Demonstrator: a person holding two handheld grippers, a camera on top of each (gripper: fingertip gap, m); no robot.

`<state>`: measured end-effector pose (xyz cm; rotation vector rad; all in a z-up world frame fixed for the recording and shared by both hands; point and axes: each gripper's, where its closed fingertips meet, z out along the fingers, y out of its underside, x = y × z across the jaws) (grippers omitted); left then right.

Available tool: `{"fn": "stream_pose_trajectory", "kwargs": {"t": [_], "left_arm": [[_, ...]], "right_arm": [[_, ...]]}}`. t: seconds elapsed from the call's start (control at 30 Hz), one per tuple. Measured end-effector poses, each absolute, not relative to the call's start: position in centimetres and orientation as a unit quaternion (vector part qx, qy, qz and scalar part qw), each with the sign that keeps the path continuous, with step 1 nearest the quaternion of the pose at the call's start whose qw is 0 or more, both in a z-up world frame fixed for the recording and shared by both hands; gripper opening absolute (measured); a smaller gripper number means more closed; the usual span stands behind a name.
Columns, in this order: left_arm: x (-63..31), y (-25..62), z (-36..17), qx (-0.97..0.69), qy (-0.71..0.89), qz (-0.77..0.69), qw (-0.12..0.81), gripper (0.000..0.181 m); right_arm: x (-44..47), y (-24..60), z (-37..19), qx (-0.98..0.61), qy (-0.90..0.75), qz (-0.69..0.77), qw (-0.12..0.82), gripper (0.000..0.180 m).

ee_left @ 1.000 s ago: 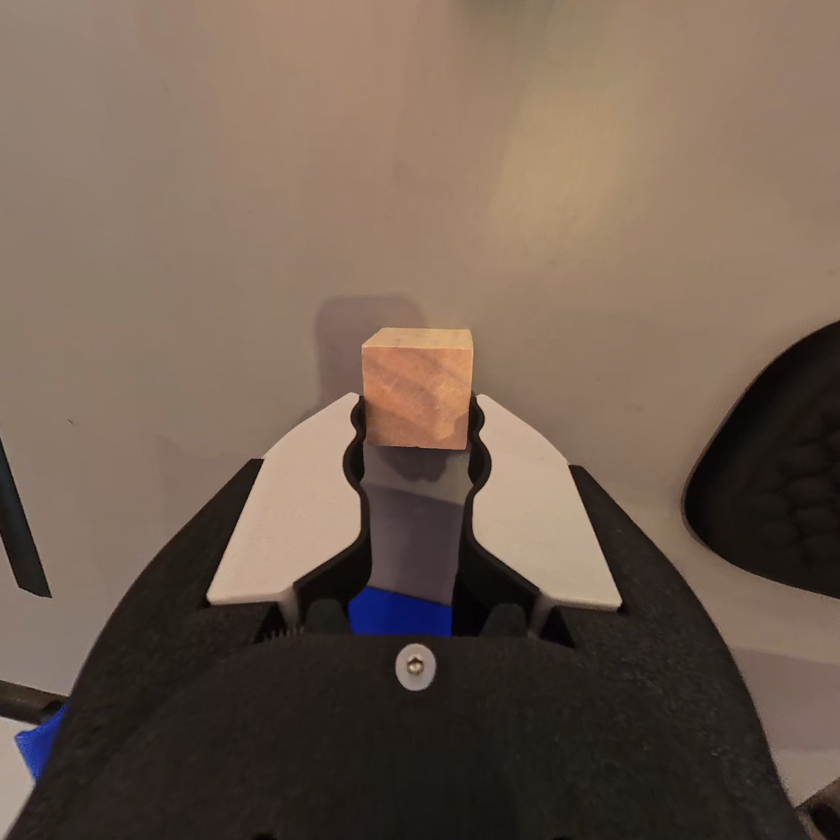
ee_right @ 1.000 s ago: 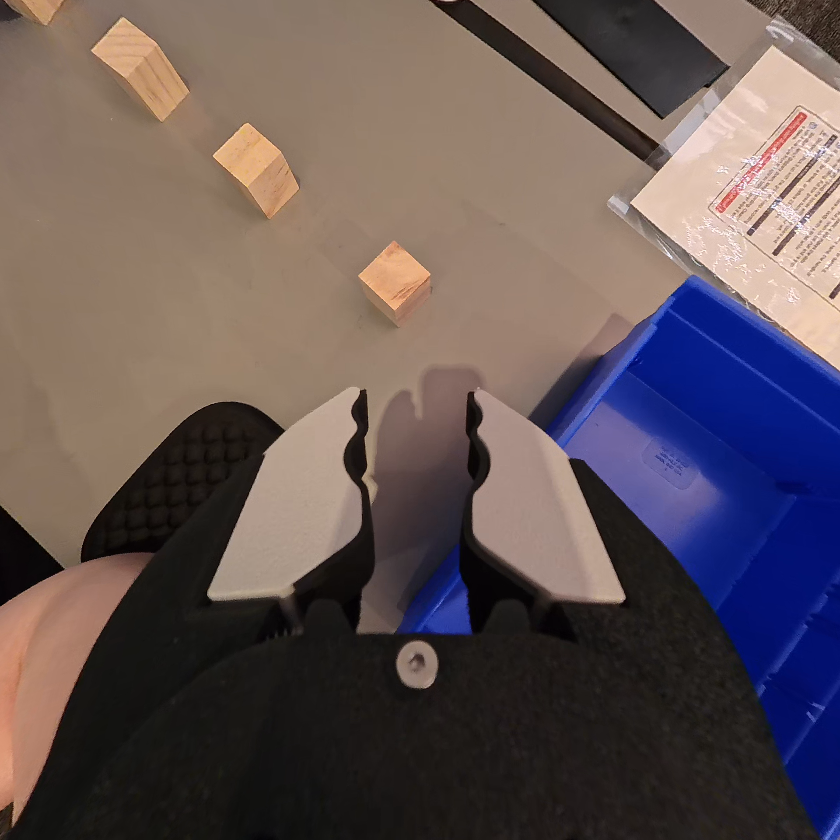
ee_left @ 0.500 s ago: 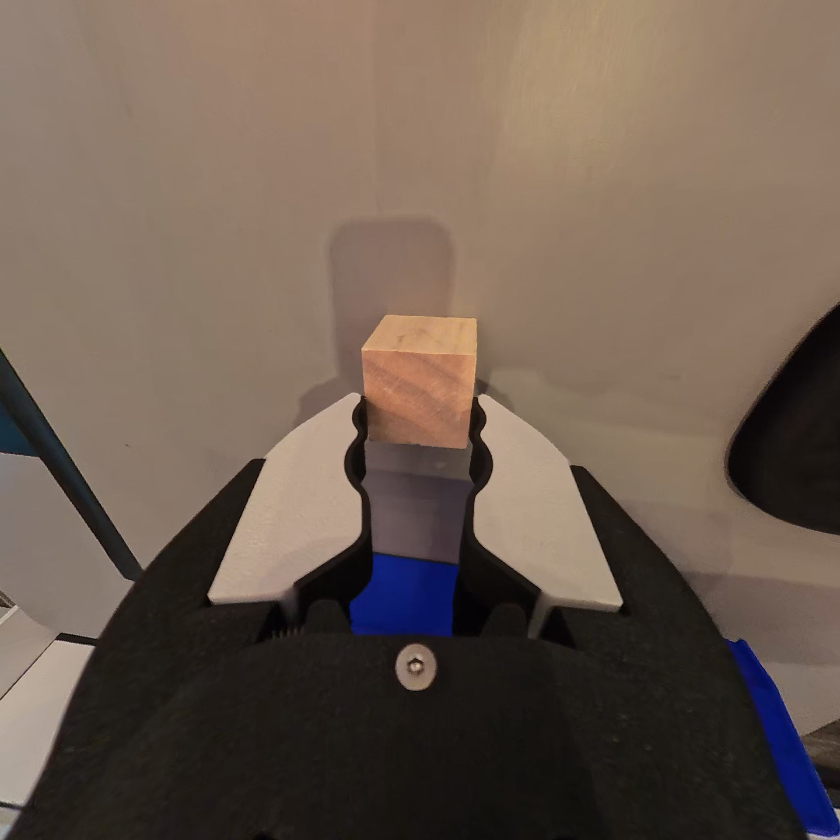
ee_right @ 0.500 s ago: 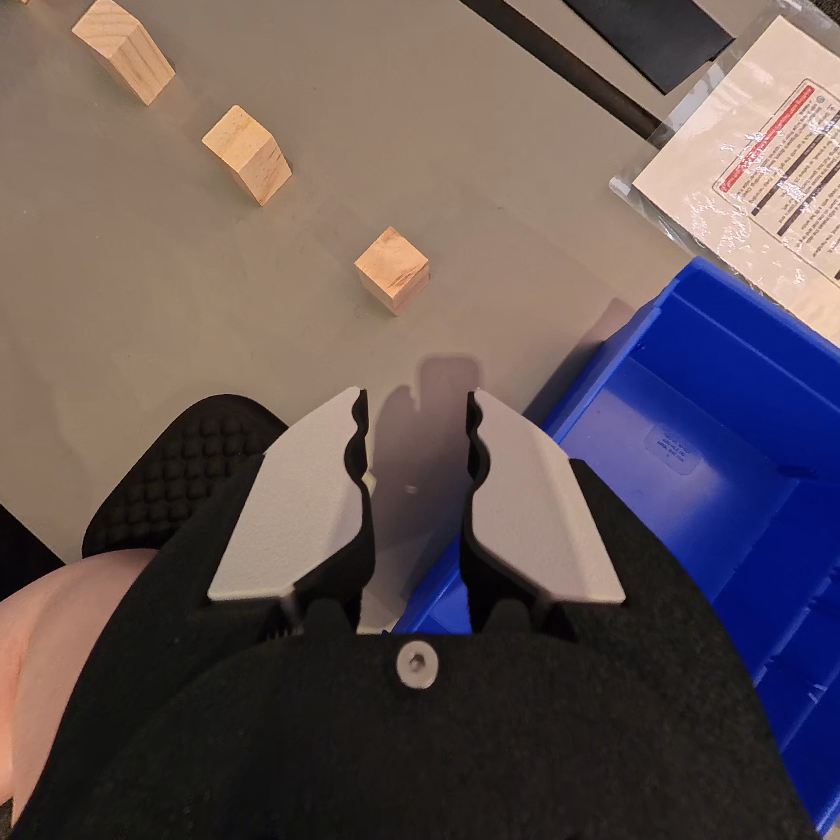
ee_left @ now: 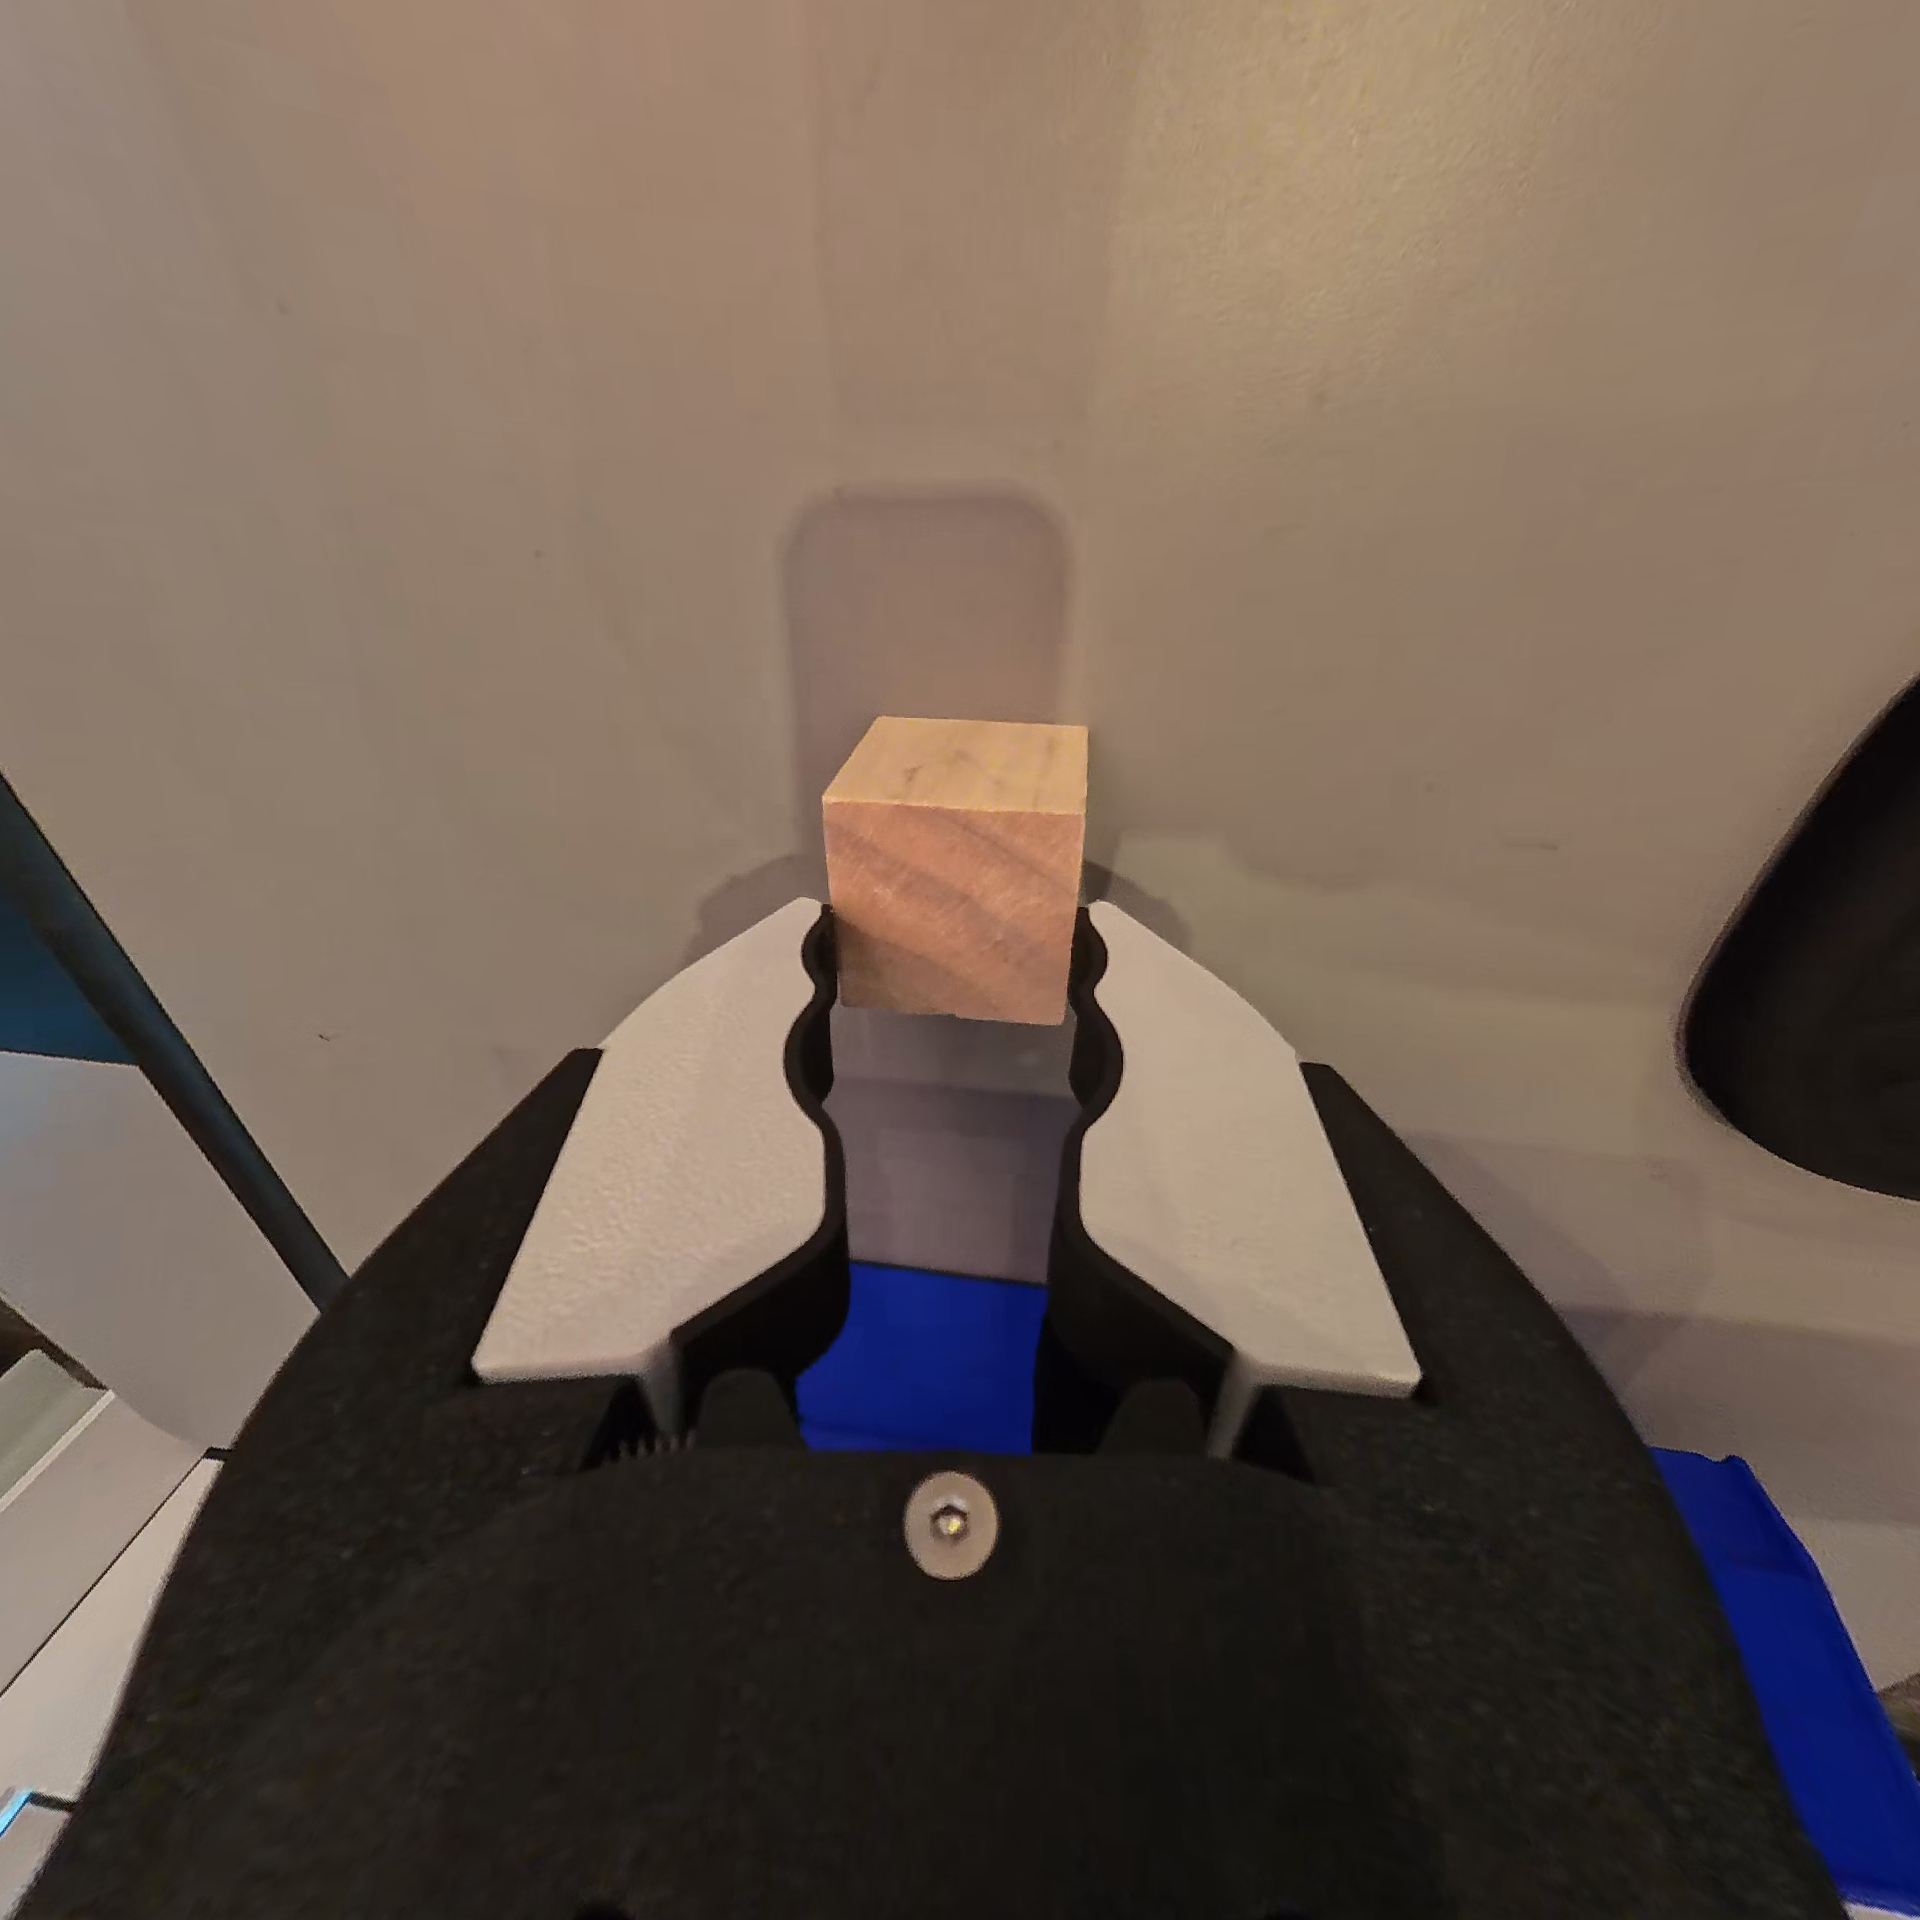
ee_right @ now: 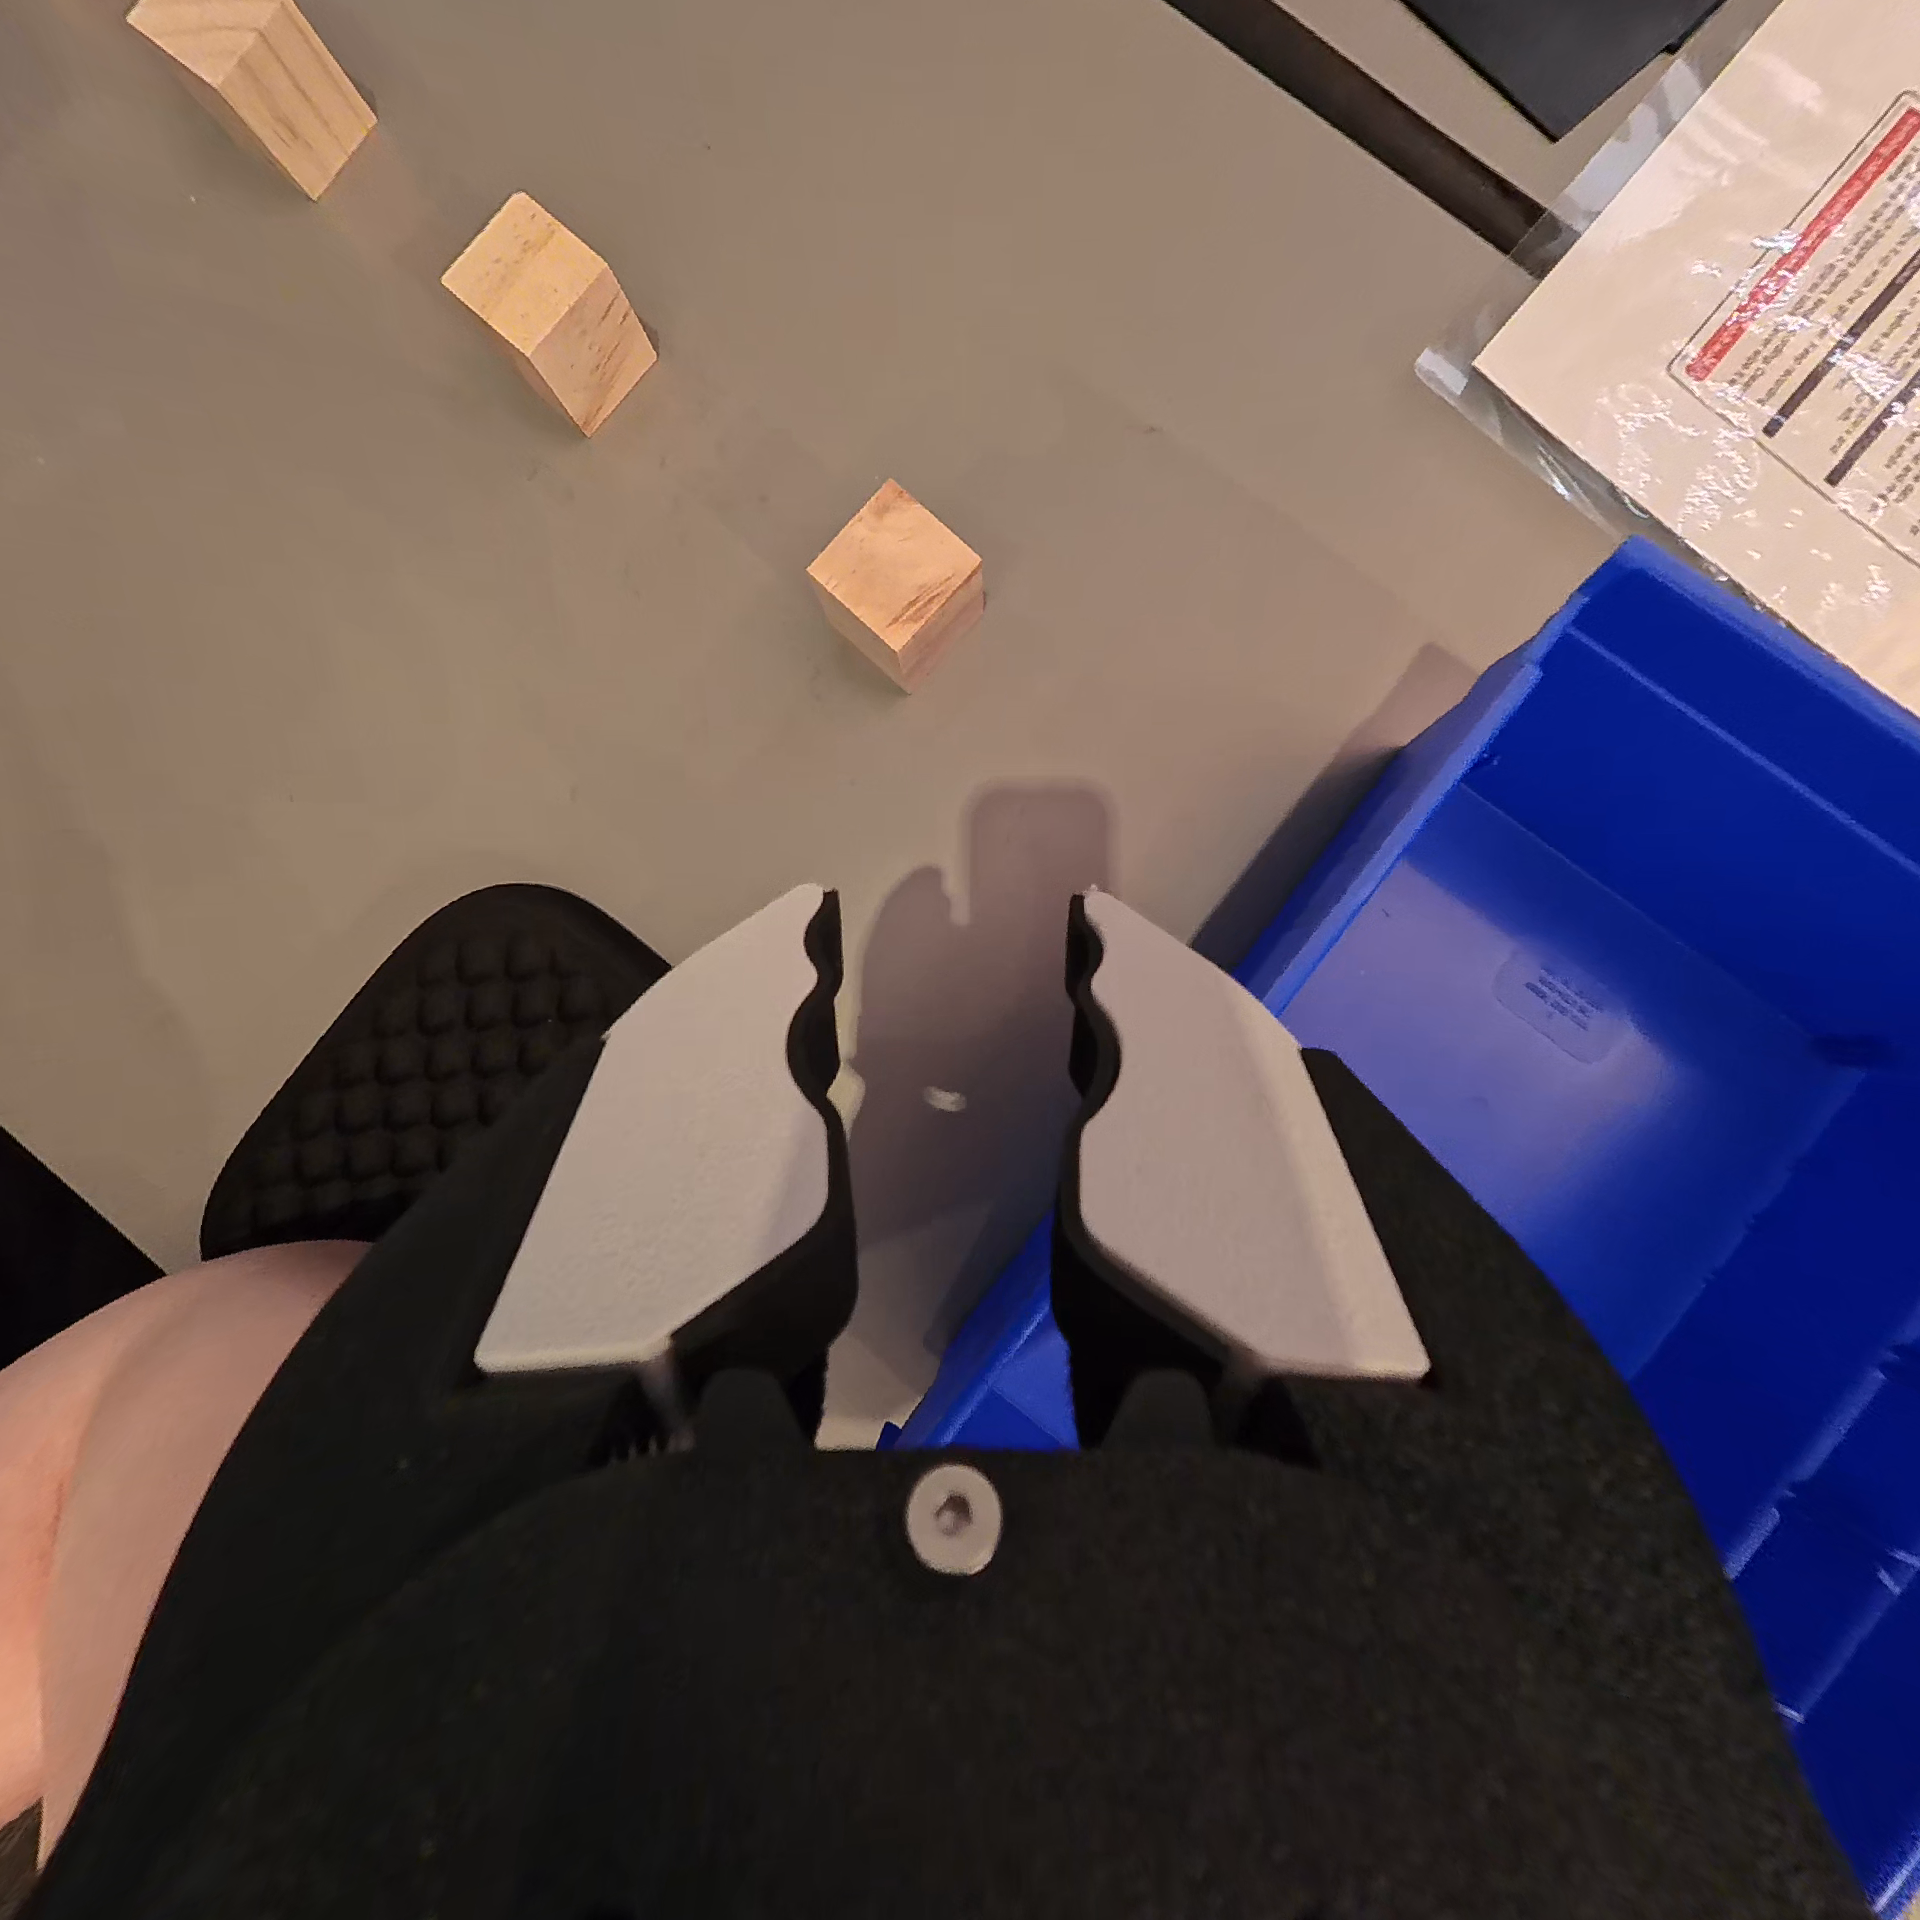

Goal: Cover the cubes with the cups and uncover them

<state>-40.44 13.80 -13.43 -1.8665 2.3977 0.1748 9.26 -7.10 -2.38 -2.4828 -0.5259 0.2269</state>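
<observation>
pale wood, a small cube (ee_left: 954, 883) with visible grain, sits pinched between the tips of the left gripper (ee_left: 954, 940), whose white-faced black fingers (ee_left: 686, 1122) press on its two sides; the wooden cube hangs above the plain grey tabletop (ee_left: 416, 520) and throws a soft shadow there. a strip of the blue plastic bin (ee_left: 920, 1361) shows between the finger bases, and a black rounded shape (ee_left: 1829, 1018) lies at the right edge of that view. the right gripper (ee_right: 954, 925) holds nothing, its jaws parted by a moderate gap, and it hovers over the near corner of the blue plastic bin (ee_right: 1621, 1018), whose inside looks bare where it shows. three more light wooden cubes stand in a diagonal row on the grey tabletop (ee_right: 1039, 312): the nearest cube (ee_right: 896, 582) just ahead of the right gripper's tips, a middle cube (ee_right: 551, 312) farther off to the left, and a far cube (ee_right: 255, 83) cut by the top edge. a printed sheet in a clear plastic sleeve (ee_right: 1714, 312) lies beyond the bin at upper right. a black textured pad (ee_right: 436, 1060) lies at the table's near edge on the left.
</observation>
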Motion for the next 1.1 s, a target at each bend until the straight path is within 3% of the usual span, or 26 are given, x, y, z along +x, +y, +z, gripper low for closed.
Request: {"fn": "stream_pose_trajectory", "kwargs": {"t": [0.1, 0.17, 0.37, 0.47, 0.57, 0.67, 0.73, 0.83, 0.9, 1.1], "left_arm": [[-40.4, 14.1, -13.5, -0.623, 0.778, 0.069, 0.057, 0.044], [-40.6, 14.2, -13.6, -0.633, 0.769, 0.073, 0.056, 0.062], [-39.8, 13.2, -11.2, -0.651, 0.753, 0.042, 0.089, 0.064], [-39.0, 13.3, -6.6, -0.663, 0.729, 0.011, 0.170, 0.055], [-38.9, 14.2, 1.1, -0.682, 0.660, -0.054, 0.310, 0.052], [-42.2, 15.9, 9.3, -0.701, 0.544, -0.120, 0.445, 0.043], [-45.8, 16.7, 12.0, -0.719, 0.480, -0.143, 0.482, 0.040], [-51.4, 17.8, 11.2, -0.758, 0.429, -0.100, 0.481, 0.035], [-54.4, 18.0, 8.7, -0.778, 0.433, -0.055, 0.452, 0.018], [-59.8, 18.9, 3.6, -0.806, 0.452, 0.040, 0.379, 0.009]], "right_arm": [[9.2, -7.1, -2.4, -0.931, -0.198, 0.086, 0.293, 0.041], [9.1, -7.0, -2.3, -0.929, -0.201, 0.089, 0.297, 0.041], [8.8, -6.9, -2.4, -0.927, -0.208, 0.096, 0.297, 0.041], [8.7, -6.8, -2.4, -0.926, -0.211, 0.098, 0.298, 0.041], [8.7, -6.7, -2.3, -0.925, -0.211, 0.097, 0.299, 0.041], [8.7, -6.6, -2.3, -0.926, -0.211, 0.097, 0.298, 0.041], [8.7, -6.6, -2.4, -0.927, -0.211, 0.096, 0.296, 0.041], [8.6, -6.6, -2.4, -0.927, -0.213, 0.095, 0.294, 0.041], [8.6, -6.5, -2.4, -0.928, -0.213, 0.093, 0.293, 0.041], [8.4, -6.4, -2.6, -0.931, -0.215, 0.090, 0.282, 0.041]]}}
